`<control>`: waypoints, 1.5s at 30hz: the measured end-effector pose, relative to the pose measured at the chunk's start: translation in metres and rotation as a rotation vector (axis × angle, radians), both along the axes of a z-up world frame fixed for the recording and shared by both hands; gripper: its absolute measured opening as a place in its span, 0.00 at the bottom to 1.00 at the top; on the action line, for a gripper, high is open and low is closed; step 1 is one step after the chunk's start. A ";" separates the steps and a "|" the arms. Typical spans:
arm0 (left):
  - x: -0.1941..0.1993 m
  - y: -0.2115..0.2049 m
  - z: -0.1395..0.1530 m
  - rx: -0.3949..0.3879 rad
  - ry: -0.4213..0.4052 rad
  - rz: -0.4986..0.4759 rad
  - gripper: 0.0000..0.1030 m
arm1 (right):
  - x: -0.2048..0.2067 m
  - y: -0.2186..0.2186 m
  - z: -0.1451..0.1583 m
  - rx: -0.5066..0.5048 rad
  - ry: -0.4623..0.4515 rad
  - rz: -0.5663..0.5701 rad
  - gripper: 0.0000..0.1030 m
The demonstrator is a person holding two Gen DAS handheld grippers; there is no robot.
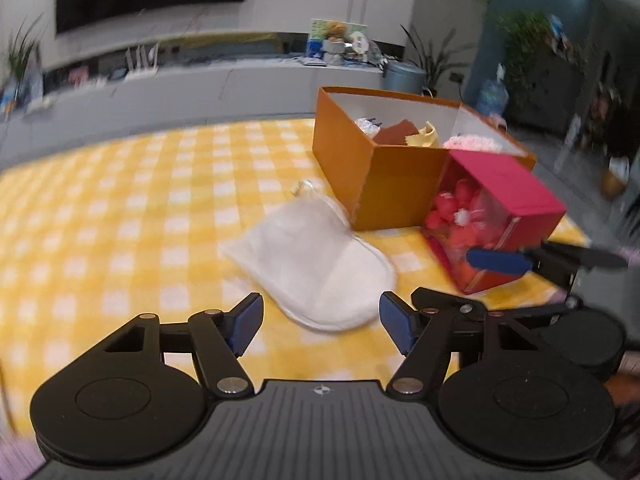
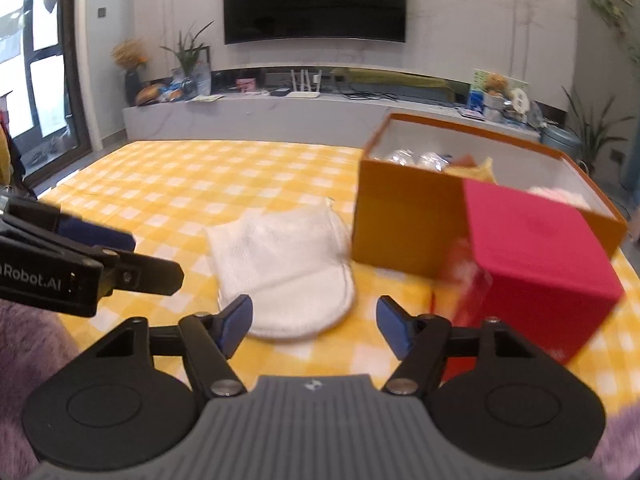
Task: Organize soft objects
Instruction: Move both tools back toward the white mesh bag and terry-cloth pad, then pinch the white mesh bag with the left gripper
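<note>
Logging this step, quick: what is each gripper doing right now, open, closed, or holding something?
Left gripper: open, nothing between the pads, white pouch just ahead.
Right gripper: open, holding nothing, beside the red box.

White terry mitt (image 1: 316, 264), flat and limp on the yellow checked counter (image 1: 120, 208), rounded end nearest, cuff with small loop pointing away. Just beside the cuff, open orange box (image 1: 384, 184), upright, with brown, yellow, pink and silvery soft pieces inside. Against the orange box's near corner, red box (image 1: 504, 196), tilted, clear front showing red and pink fluffy balls.
</note>
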State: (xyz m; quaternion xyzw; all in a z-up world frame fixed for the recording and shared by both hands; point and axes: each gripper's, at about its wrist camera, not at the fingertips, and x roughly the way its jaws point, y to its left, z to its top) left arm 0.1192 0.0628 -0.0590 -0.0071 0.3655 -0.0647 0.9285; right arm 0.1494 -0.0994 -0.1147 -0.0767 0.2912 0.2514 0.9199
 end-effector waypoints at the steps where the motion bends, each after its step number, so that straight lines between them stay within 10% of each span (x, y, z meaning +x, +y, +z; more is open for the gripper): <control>1: 0.007 0.001 0.000 0.032 0.009 -0.021 0.76 | 0.006 0.005 -0.001 -0.003 0.004 0.008 0.66; 17: 0.128 0.024 -0.060 0.106 0.180 -0.085 0.85 | 0.094 0.051 -0.052 -0.036 0.191 0.057 0.62; 23: 0.132 0.035 -0.071 -0.034 0.223 -0.057 0.61 | 0.084 0.056 -0.060 -0.078 0.128 0.097 0.63; 31: 0.112 0.008 -0.060 0.097 0.123 -0.087 0.13 | 0.085 0.050 -0.061 -0.042 0.124 0.100 0.65; 41: 0.077 0.022 -0.031 0.106 0.034 0.170 0.09 | 0.080 0.054 -0.058 -0.053 0.102 0.116 0.77; 45: 0.081 0.034 -0.037 0.092 0.076 0.248 0.09 | 0.075 0.054 -0.053 -0.034 0.011 0.095 0.97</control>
